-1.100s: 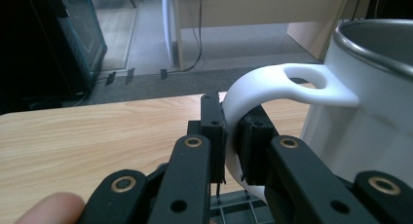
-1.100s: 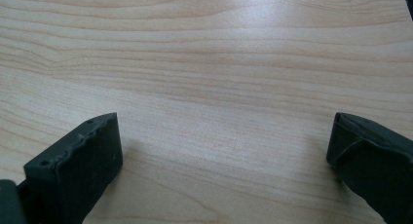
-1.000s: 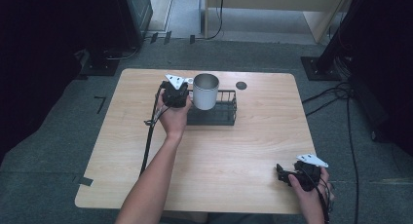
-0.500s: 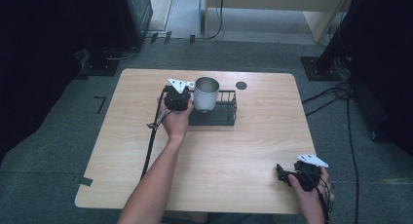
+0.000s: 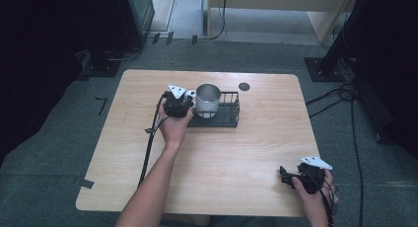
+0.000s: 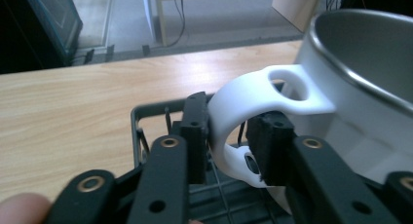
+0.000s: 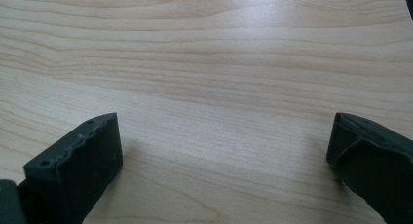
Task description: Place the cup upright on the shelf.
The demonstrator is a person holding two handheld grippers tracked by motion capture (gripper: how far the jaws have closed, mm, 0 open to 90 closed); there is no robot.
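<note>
A white metal mug (image 5: 208, 99) stands in the left end of a black wire rack (image 5: 229, 119) at the table's far middle. My left gripper (image 5: 190, 104) reaches it from the left and is shut on the mug's white handle (image 6: 253, 95). In the left gripper view one black jaw sits on each side of the handle loop, with the mug (image 6: 370, 83) at the right and the rack (image 6: 146, 112) below. My right gripper (image 5: 286, 175) rests near the front right corner, open. Its view has bare wood between the right gripper's (image 7: 226, 126) wide-apart jaws.
A small dark round disc (image 5: 244, 86) lies on the wooden table (image 5: 246, 158) behind the rack. The left gripper's cable (image 5: 148, 148) trails along the forearm toward the front edge. Dark stands and cables sit on the floor around the table.
The mug and my left gripper have sunk a little lower into the rack. The right gripper has stayed where it was.
</note>
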